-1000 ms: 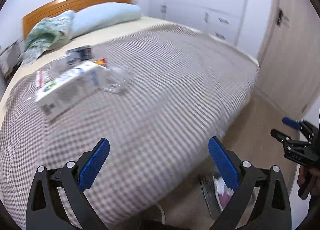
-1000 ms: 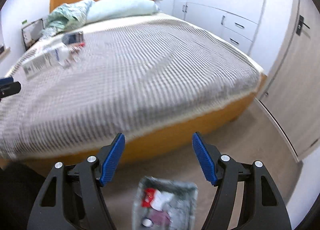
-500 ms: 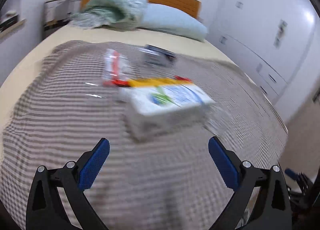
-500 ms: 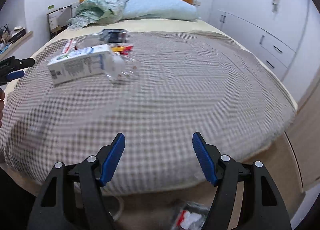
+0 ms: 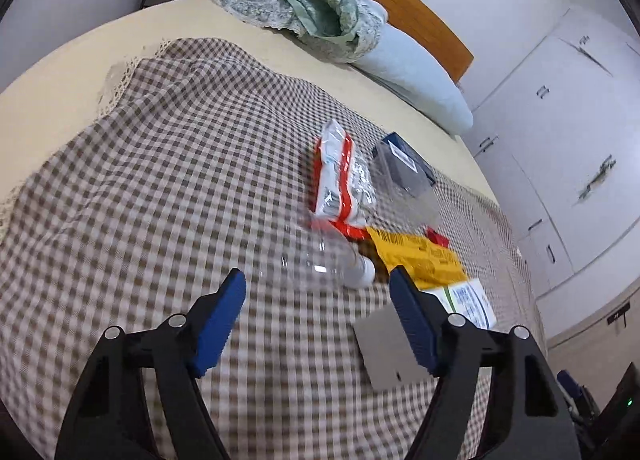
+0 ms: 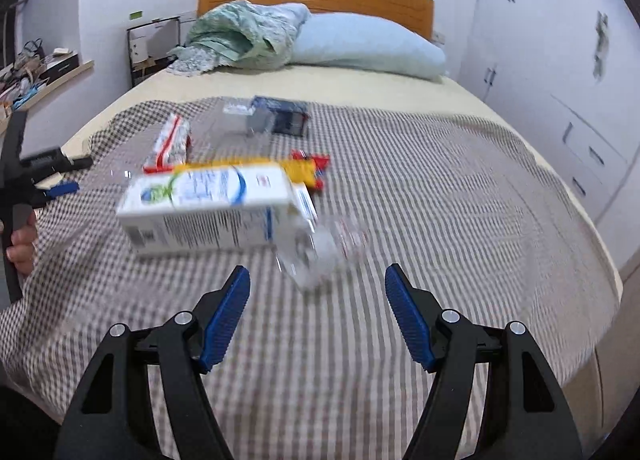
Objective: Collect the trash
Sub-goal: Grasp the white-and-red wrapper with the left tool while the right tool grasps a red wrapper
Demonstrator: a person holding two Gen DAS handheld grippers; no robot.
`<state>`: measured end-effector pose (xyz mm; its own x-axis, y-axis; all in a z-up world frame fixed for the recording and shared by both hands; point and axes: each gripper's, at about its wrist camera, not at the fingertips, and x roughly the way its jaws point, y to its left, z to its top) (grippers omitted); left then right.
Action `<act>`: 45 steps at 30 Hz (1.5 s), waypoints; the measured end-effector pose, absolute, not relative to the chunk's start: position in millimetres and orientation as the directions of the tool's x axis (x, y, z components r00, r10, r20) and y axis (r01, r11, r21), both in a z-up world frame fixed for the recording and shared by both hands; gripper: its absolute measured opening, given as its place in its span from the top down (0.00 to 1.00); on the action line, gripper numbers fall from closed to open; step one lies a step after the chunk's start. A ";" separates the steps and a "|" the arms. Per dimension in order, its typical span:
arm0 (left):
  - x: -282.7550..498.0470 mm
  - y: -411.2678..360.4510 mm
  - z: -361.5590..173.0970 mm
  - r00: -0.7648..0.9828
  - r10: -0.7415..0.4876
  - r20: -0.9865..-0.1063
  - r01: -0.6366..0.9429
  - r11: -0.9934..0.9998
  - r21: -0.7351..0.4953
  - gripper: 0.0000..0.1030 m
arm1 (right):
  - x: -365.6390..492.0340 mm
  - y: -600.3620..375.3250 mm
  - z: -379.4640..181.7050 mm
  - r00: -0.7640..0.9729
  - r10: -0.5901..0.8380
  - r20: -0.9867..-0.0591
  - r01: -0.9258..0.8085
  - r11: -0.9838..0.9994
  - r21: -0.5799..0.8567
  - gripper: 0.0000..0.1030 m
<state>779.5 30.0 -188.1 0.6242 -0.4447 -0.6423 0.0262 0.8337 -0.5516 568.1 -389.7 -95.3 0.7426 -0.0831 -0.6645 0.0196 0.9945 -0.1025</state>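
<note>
Trash is scattered on the checked blanket (image 5: 160,187) — a clear plastic bottle (image 5: 320,264), a white carton (image 6: 208,207) and wrappers. The left gripper (image 5: 318,312) is closing with nothing between its pads; the right gripper (image 6: 318,312) is held spread, empty. The bottle is best straddled squarely before being clamped — it may roll.

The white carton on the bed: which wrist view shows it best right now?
The right wrist view: the white carton lies whole across the checked blanket, long side and printed top visible, though blurred. The left wrist view shows only one end, partly behind a finger of the left gripper.
</note>
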 end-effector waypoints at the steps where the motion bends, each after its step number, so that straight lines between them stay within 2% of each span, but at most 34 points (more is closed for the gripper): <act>1: 785.9 30.5 -190.9 0.628 -0.454 -0.632 0.021 0.821 -0.570 0.31 | 584.7 -387.7 -90.7 0.743 -0.074 -0.665 0.008 0.995 -0.101 0.35; 3: 796.4 27.2 -195.8 0.632 -0.461 -0.623 0.020 0.814 -0.581 0.31 | 603.0 -386.4 -87.2 0.737 -0.068 -0.673 -0.001 0.995 -0.101 0.35; 7: 816.7 12.0 -207.4 0.623 -0.415 -0.663 0.017 0.855 -0.518 0.35 | 655.2 -376.9 -86.9 0.722 -0.085 -0.687 -0.034 0.987 -0.158 0.35; 9: 820.3 11.4 -211.2 0.616 -0.428 -0.661 0.011 0.844 -0.536 0.35 | 675.7 -378.6 -90.9 0.709 -0.096 -0.699 -0.038 0.984 -0.175 0.35; 15: 831.9 29.4 -198.0 0.635 -0.443 -0.633 0.021 0.829 -0.559 0.35 | 758.8 -416.2 -117.7 0.602 -0.052 -0.797 0.015 0.998 -0.053 0.35; 18: 865.8 26.7 -192.3 0.544 -0.476 -0.691 0.037 0.836 -0.547 0.34 | 798.4 -437.2 -136.3 0.536 0.002 -0.844 0.047 0.998 0.032 0.35; 20: 894.8 15.7 -196.1 0.477 -0.458 -0.750 0.051 0.866 -0.497 0.34 | 824.3 -450.2 -150.2 0.482 0.051 -0.875 0.073 0.993 0.098 0.35; 23: 936.6 -7.7 -207.6 0.371 -0.400 -0.838 0.116 0.915 -0.386 0.34 | 854.7 -455.4 -169.8 0.419 0.080 -0.905 0.071 0.990 0.121 0.35; 27: 988.4 -23.7 -226.5 0.223 -0.485 -0.846 0.118 0.874 -0.471 0.34 | 890.2 -454.9 -195.8 0.335 0.113 -0.935 0.062 0.988 0.141 0.35; 31: 1019.9 -47.4 -237.7 0.171 -0.481 -0.860 0.131 0.876 -0.464 0.34 | 915.1 -461.7 -217.5 0.282 0.126 -0.951 0.086 0.984 0.156 0.36; 32: 1019.4 -52.4 -236.3 0.186 -0.477 -0.859 0.145 0.878 -0.456 0.49 | 916.9 -462.4 -222.9 0.269 0.148 -0.952 0.088 0.980 0.177 0.42; 33: 1019.5 -55.7 -235.1 0.190 -0.485 -0.854 0.157 0.873 -0.461 0.74 | 917.5 -461.8 -226.3 0.263 0.161 -0.951 0.082 0.979 0.188 0.69; 34: 1016.8 -59.6 -232.0 0.188 -0.509 -0.840 0.178 0.859 -0.480 0.76 | 916.0 -458.9 -228.1 0.262 0.150 -0.953 0.074 0.982 0.175 0.87; 35: 1013.9 -61.4 -228.6 0.202 -0.502 -0.841 0.191 0.862 -0.469 0.86 | 913.8 -455.5 -226.2 0.273 0.155 -0.950 0.053 0.983 0.175 0.88; 36: 1012.0 -63.9 -224.3 0.220 -0.493 -0.841 0.199 0.867 -0.457 0.92 | 910.8 -452.2 -224.0 0.282 0.172 -0.944 0.034 0.981 0.189 0.93; 38: 1004.7 -57.0 -212.5 0.256 -0.479 -0.840 0.175 0.877 -0.447 0.95 | 902.5 -448.7 -211.8 0.327 0.156 -0.932 0.034 0.984 0.176 0.96; 39: 1002.3 -52.4 -207.7 0.263 -0.470 -0.843 0.161 0.883 -0.442 0.99 | 898.2 -448.5 -204.1 0.348 0.150 -0.925 0.036 0.984 0.173 0.98; 42: 991.0 -40.8 -179.8 0.322 -0.404 -0.856 0.131 0.915 -0.383 1.00 | 878.6 -456.8 -159.8 0.442 0.079 -0.894 0.075 0.989 0.124 0.99; 45: 977.5 -31.9 -136.3 0.380 -0.378 -0.844 0.122 0.925 -0.359 1.00 | 856.2 -474.0 -111.6 0.512 0.065 -0.856 0.111 0.984 0.141 0.99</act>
<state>977.5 -31.9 -136.3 0.3802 -0.3778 -0.8442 0.1222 0.9253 -0.3590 856.2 -474.0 -111.6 0.5123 0.0650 -0.8564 0.1105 0.9838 0.1408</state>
